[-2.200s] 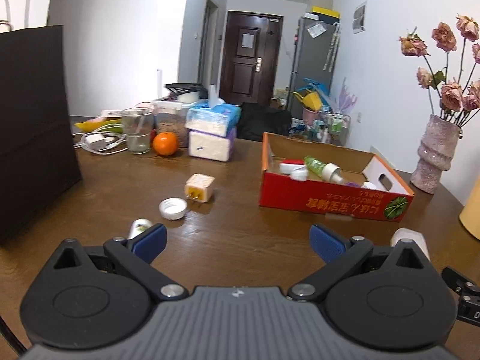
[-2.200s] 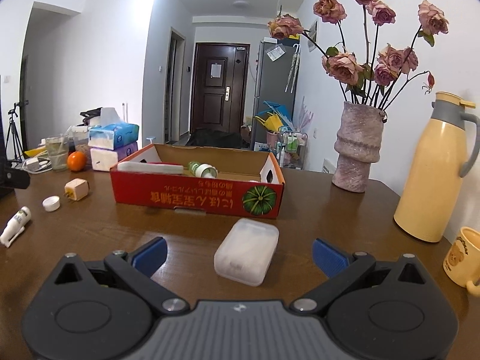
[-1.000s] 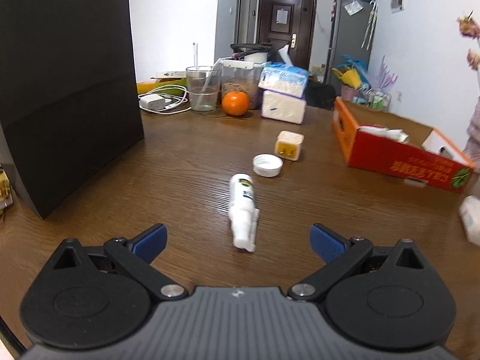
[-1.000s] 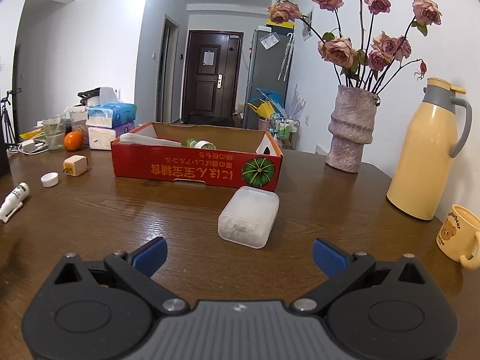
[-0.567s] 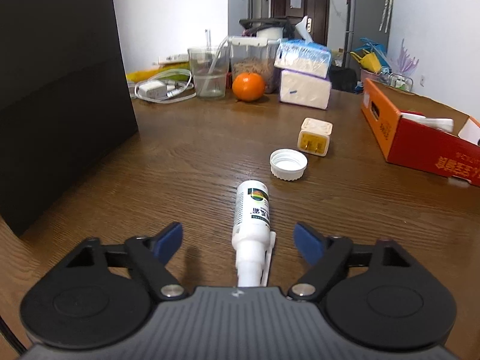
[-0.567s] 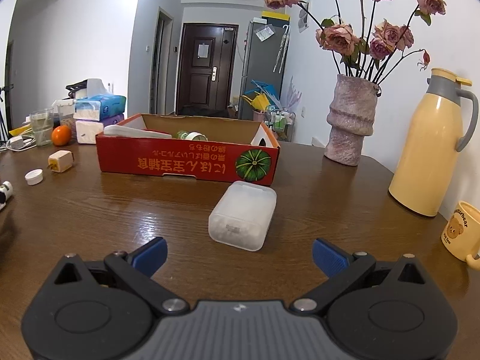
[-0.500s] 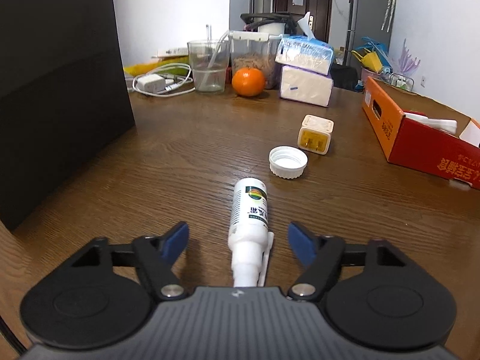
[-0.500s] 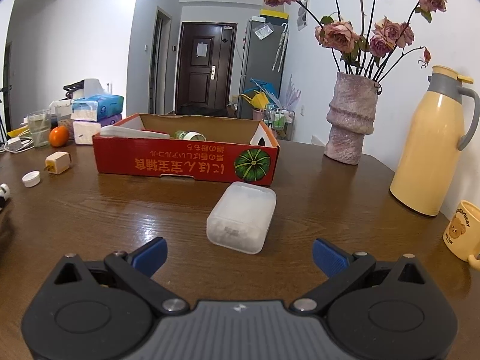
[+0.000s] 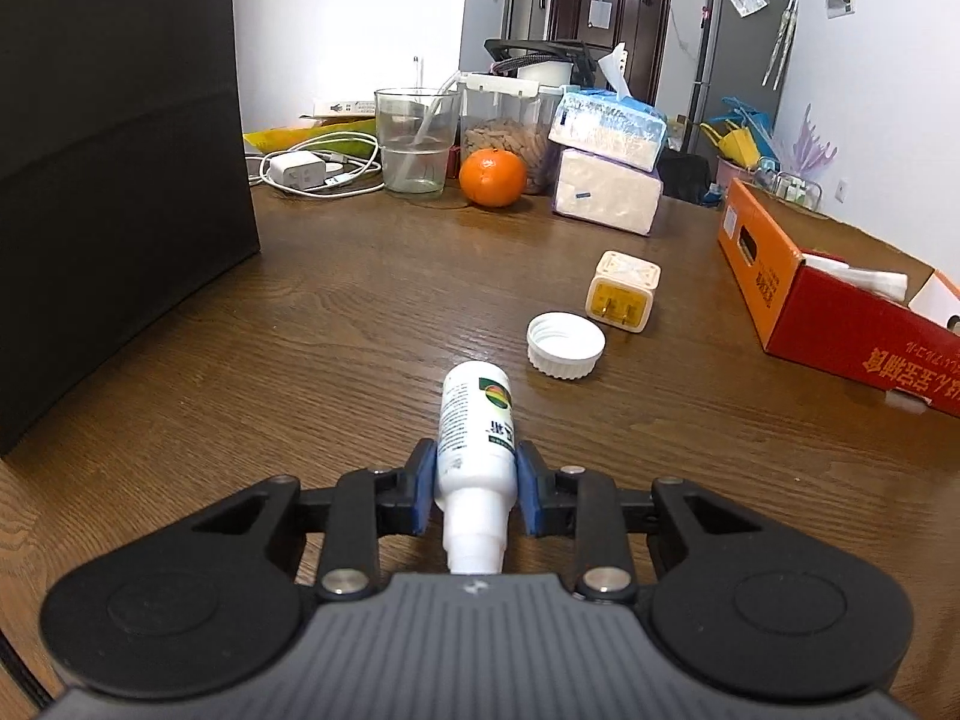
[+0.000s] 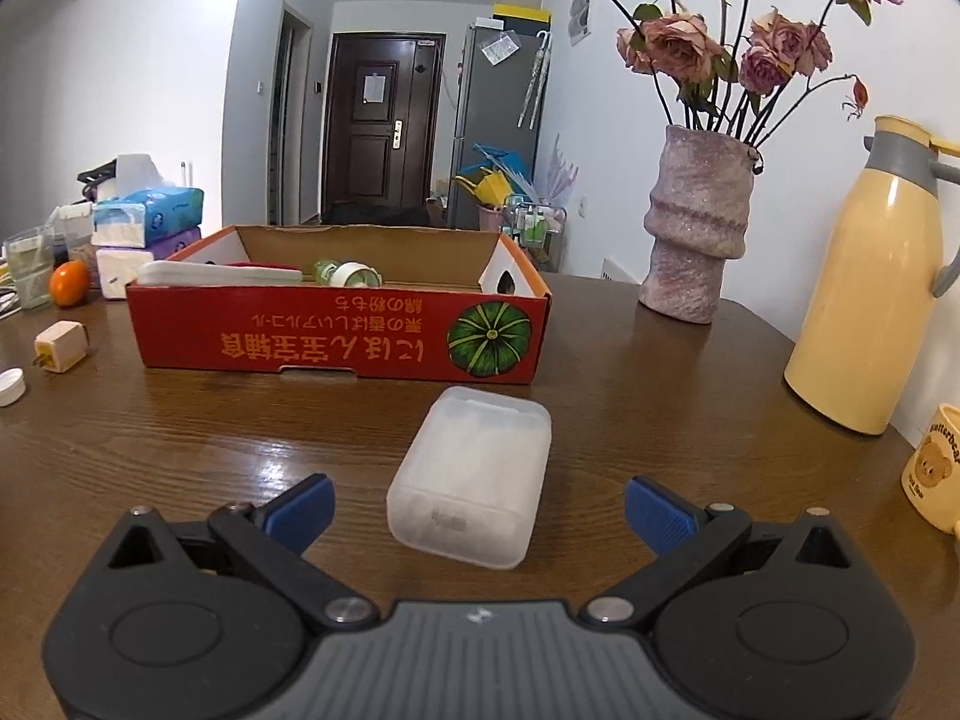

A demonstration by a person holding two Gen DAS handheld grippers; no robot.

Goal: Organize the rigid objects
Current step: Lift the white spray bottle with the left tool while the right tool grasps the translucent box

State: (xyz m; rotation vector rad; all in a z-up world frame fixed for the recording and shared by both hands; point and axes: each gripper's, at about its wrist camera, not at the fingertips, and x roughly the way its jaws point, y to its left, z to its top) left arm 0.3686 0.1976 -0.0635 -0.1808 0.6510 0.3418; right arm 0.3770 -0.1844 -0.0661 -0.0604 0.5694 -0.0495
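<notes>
left tool (image 9: 474, 492): clamped on white bottle (image 9: 477, 432), cap (image 9: 565, 345) at 1 o'clock | right tool (image 10: 477, 510): apart, plastic case (image 10: 474, 474) between its fingers on tabletop (image 10: 660, 390)

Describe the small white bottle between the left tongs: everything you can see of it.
The small white bottle looks like opaque plastic, with a printed label bearing a green, orange and yellow emblem and dark text. It lies on its side on the wooden table, its narrower white neck pointing toward the camera and its flat base toward the white cap. The left tongs are shut on its body, one blue pad on each side.
</notes>
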